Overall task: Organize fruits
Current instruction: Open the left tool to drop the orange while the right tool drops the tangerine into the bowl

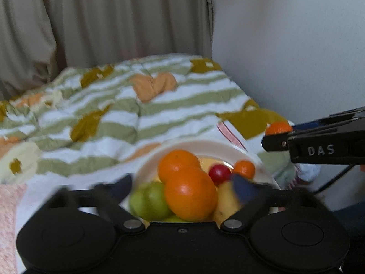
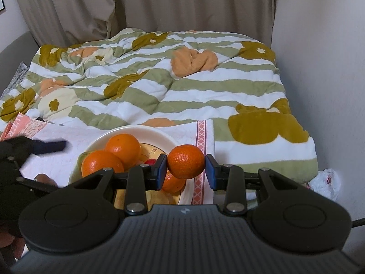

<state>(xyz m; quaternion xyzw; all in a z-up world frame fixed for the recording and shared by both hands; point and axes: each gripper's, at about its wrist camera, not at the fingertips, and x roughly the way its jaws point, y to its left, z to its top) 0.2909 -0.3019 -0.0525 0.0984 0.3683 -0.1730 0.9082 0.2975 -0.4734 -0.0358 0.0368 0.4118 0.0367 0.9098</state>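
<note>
Right tool [image 2: 186, 167] angled down over the bowl [image 2: 159, 134] — clamping a small orange [image 2: 186, 164]. Left tool [image 1: 182, 189] spread wide — empty, above the fruit.

Both wrist views look forward and downward across a striped quilt [image 2: 159, 86] toward curtains [image 2: 182, 2]. The left view sits close over the fruit bowl [image 1: 146, 166]; the right views it from beside.

I read one clear marking: raised letters "DAS" on the black plastic body of the right tool [image 1: 273, 134], seen from my left wrist view. Pink folded paper [image 2: 21, 126] at the bed's left edge carries lettering, too cropped to read.
</note>
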